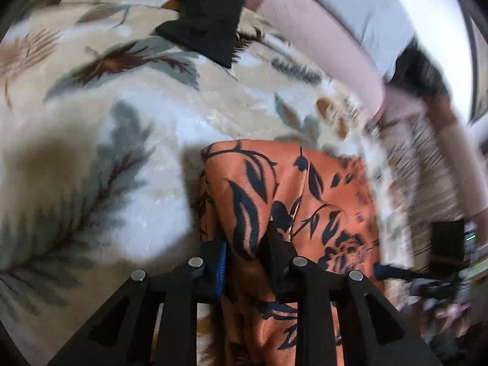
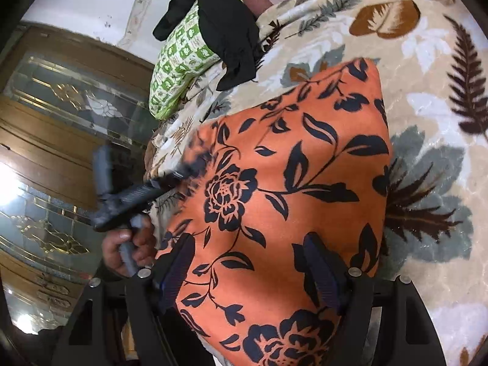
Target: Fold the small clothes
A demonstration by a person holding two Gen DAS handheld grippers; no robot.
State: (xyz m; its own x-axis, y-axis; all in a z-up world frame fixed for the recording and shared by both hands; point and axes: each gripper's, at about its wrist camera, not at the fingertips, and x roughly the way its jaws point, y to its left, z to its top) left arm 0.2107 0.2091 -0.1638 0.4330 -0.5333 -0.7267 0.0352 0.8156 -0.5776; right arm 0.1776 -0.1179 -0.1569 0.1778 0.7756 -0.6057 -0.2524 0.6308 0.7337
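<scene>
An orange cloth with dark blue flowers (image 1: 308,183) (image 2: 289,167) lies folded on a leaf-patterned blanket (image 1: 122,122) (image 2: 427,76). My left gripper (image 1: 247,256) is shut on a bunched fold at the cloth's near edge, with fabric squeezed between its fingers. Seen from the right wrist, the left gripper (image 2: 189,167) is a blur at the cloth's left edge, with a hand (image 2: 128,244) on its grip. My right gripper (image 2: 250,265) stands open and wide over the near part of the cloth, which lies flat between its fingers. In the left wrist view the right gripper (image 1: 393,271) is blurred at the cloth's right edge.
A black garment (image 1: 207,15) (image 2: 225,30) lies at the far side of the blanket, partly over a green-and-white patterned cloth (image 2: 180,70). A person's arm (image 1: 320,36) crosses the upper right. A wooden cabinet with glass doors (image 2: 61,122) stands to the left.
</scene>
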